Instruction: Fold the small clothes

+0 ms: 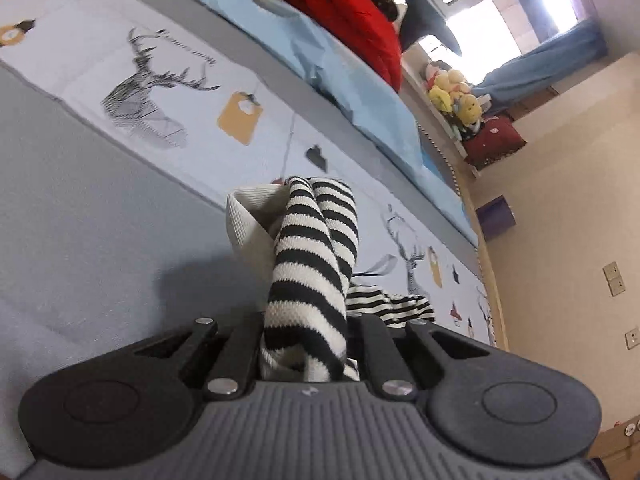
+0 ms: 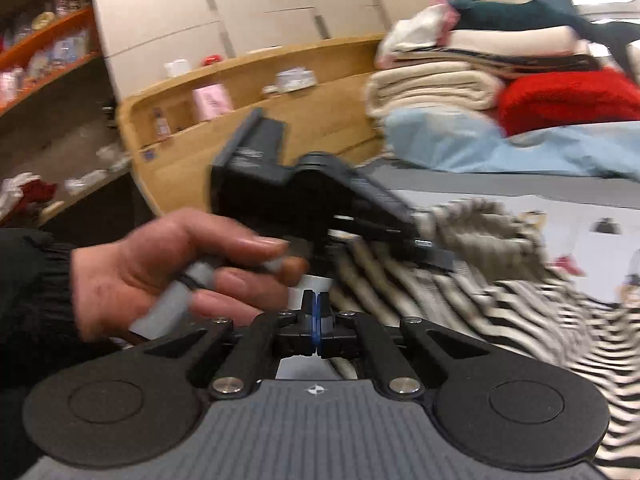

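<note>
**Striped knit caught in the left gripper, drawn up off the bed**

Where the left gripper [image 1: 304,344] closes, a bunched fold of the black-and-white striped garment [image 1: 316,248] is pinched between its fingers, so the cloth stands up from the jaws as a narrow column. Its long axis runs away from the camera along the line of the fingers, the stripes crossing it, and a cream ribbed hem [image 1: 248,220] curls off the far end to the left. The rest of the garment trails flat on the printed bed sheet [image 1: 168,92], just beside the right finger.

The right gripper [image 2: 316,324] has its blue pads pressed together with nothing visibly between them; a bare hand [image 2: 168,264] lies just beyond it, fingers around a grey handle.

The sheet is pale with deer heads and tags, bordered in grey. A light blue cover [image 1: 360,80] lies further up, bearing a red blanket [image 1: 340,12] among stacked folded textiles. Plush toys [image 1: 456,96] sit at the bed's far end, near a beige wall with sockets. A curved wooden headboard [image 2: 240,92] and open shelves show in the right wrist view.
</note>
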Available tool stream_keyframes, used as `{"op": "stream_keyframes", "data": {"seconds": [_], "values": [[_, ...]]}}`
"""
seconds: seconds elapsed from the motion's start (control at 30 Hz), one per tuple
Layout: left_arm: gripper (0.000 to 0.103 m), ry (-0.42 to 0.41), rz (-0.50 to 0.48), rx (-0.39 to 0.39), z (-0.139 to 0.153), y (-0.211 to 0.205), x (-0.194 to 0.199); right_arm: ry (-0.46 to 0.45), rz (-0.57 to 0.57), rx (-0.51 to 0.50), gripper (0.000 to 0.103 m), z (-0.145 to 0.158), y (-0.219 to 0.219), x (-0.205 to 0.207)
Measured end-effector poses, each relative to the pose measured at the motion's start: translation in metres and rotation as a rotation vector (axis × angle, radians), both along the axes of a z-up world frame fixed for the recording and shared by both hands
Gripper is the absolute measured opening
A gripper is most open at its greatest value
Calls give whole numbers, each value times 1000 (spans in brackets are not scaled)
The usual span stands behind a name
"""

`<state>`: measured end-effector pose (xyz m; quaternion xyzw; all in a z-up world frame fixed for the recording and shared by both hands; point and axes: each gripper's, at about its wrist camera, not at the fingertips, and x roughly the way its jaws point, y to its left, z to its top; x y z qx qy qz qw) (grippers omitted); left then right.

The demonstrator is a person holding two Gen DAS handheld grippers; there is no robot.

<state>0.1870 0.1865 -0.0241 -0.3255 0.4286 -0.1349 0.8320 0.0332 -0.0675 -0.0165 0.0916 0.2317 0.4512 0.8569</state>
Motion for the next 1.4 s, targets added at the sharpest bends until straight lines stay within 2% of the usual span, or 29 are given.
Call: {"op": "stream_keyframes", "data": {"seconds": [0.07,0.13,0.23,0.3,0.37,0.43,0.47,0.5,0.53,0.63,0.7,0.77,0.87,0.97,1.0,1.07,1.1,1.13,1.2,1.23,1.27,1.4], "values": [[10,-20,-20,9,8,-14,4,28,-82,5,0,-1,-26,8],[10,-40,-39,13,14,-27,4,66,-218,0,0,-3,-59,17],[10,-78,-78,35,25,-59,7,124,-440,-115,1,-18,-100,28],[10,-104,-104,48,32,-81,8,200,-553,-163,1,-32,-129,35],[10,-128,-125,58,38,-101,9,290,-546,-198,1,-51,-144,45],[10,-148,-143,68,41,-117,9,445,-416,-251,3,-79,-141,60],[10,-156,-153,68,43,-126,9,507,-365,-320,2,-96,-135,66],[10,-160,-158,68,44,-134,9,503,-364,-401,2,-107,-130,68],[10,-163,-166,70,45,-141,9,485,-374,-436,2,-113,-128,68],[10,-182,-209,86,53,-167,5,532,-392,-316,3,-103,-144,75],[10,-210,-237,95,63,-195,1,493,-420,-207,3,-79,-167,71],[10,-235,-267,136,73,-227,-3,440,-461,-122,3,-54,-198,66],[10,-235,-306,237,82,-295,-8,395,-603,-1,6,-30,-261,58],[11,-192,-294,310,72,-366,-13,437,-788,102,7,-34,-326,49],[12,-177,-304,331,63,-390,-14,457,-833,123,10,-38,-342,48],[34,-114,-358,335,41,-428,-14,491,-918,163,11,-47,-370,45],[36,-84,-396,323,34,-437,-15,507,-950,181,12,-53,-380,45],[36,-60,-437,288,29,-442,-16,521,-974,198,15,-57,-390,44],[45,-80,-491,190,33,-435,-25,543,-1000,208,29,-65,-406,49],[57,-108,-506,174,39,-427,-28,554,-997,210,32,-68,-410,50],[63,-145,-523,174,47,-417,-32,563,-985,216,38,-71,-408,55],[61,-257,-581,216,64,-359,-37,623,-854,247,48,-78,-388,72]]}}
